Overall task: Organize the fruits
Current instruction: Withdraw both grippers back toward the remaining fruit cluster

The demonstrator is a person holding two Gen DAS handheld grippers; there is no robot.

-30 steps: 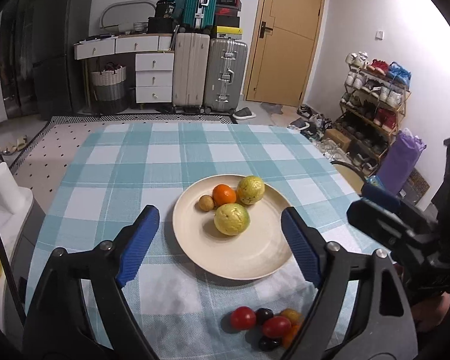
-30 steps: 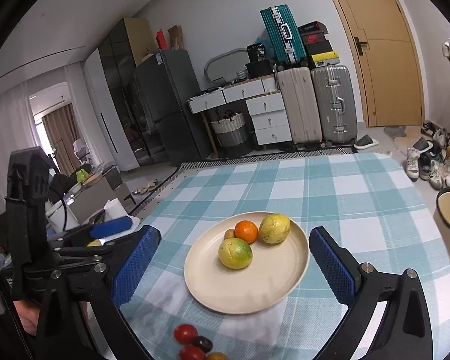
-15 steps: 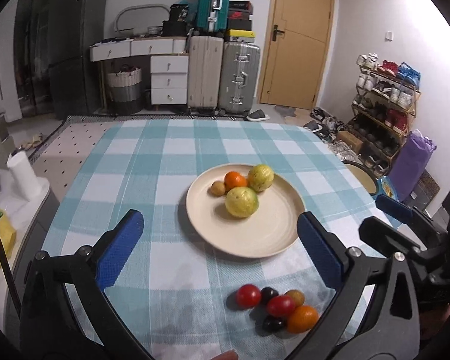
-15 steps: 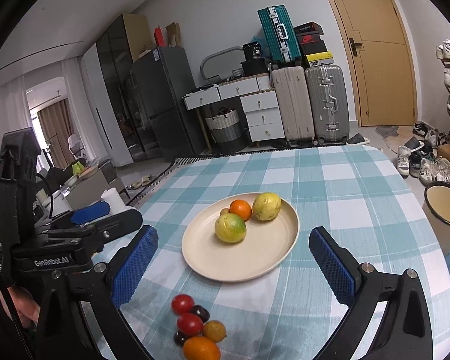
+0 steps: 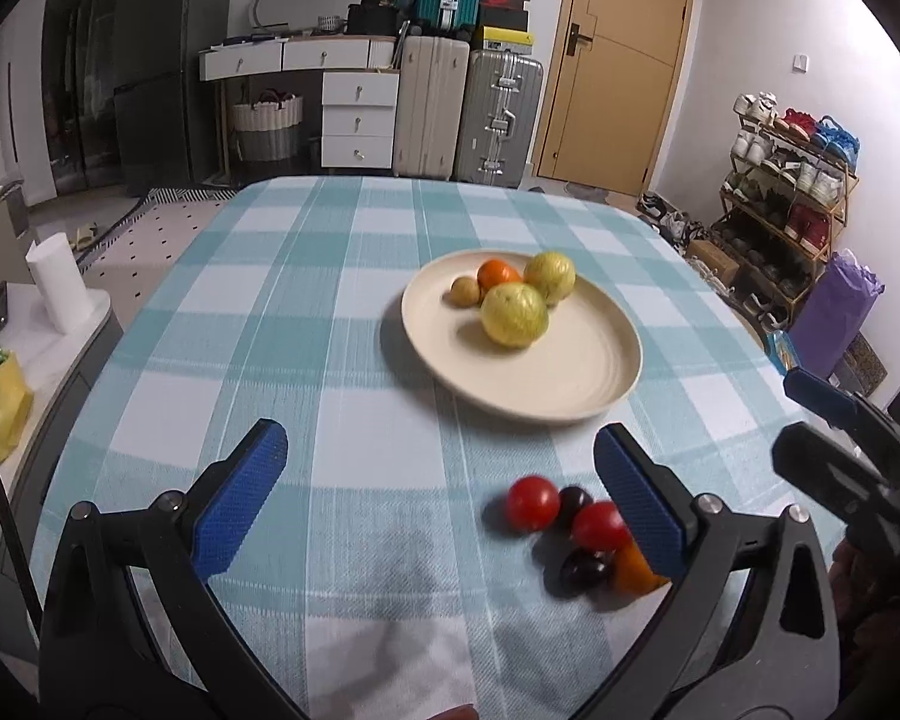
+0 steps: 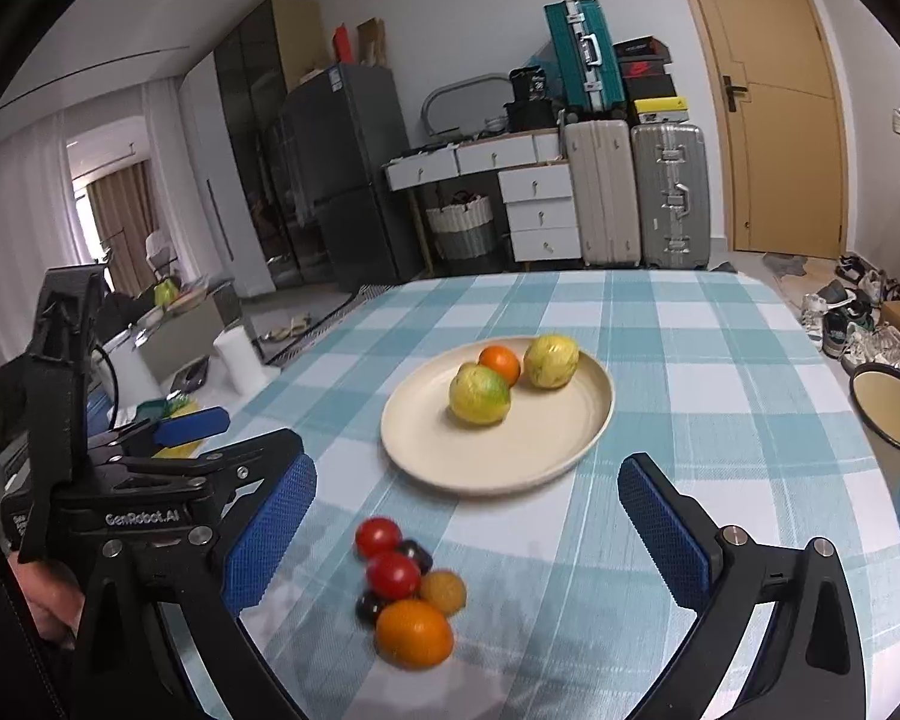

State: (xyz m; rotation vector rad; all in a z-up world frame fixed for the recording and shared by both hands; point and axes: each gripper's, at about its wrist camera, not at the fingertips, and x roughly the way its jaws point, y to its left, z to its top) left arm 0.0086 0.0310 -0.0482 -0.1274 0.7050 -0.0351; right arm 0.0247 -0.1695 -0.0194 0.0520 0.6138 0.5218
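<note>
A cream plate (image 5: 576,384) (image 6: 450,456) on the checked tablecloth holds two yellow-green fruits (image 5: 513,315) (image 6: 479,393), an orange (image 5: 497,275) (image 6: 500,363) and a small brown fruit (image 5: 464,291). Nearer me lies a cluster of small fruits: red tomatoes (image 5: 532,503) (image 6: 392,573), dark ones (image 5: 583,570), a yellow one (image 6: 444,593) and an orange one (image 6: 414,633). My left gripper (image 5: 438,498) is open and empty, its right finger beside the cluster. My right gripper (image 6: 468,534) is open and empty, above the cluster.
The checked tablecloth (image 5: 306,324) covers the table. A cream pot (image 6: 891,414) stands off the right edge. A paper roll (image 5: 57,288) sits on a side unit at left. Suitcases (image 5: 498,120), drawers and a shoe rack (image 5: 792,198) line the room beyond.
Both grippers have pulled back toward me and away from the plate. The small-fruit cluster now sits higher in both views, between the fingers. Both stay open.
</note>
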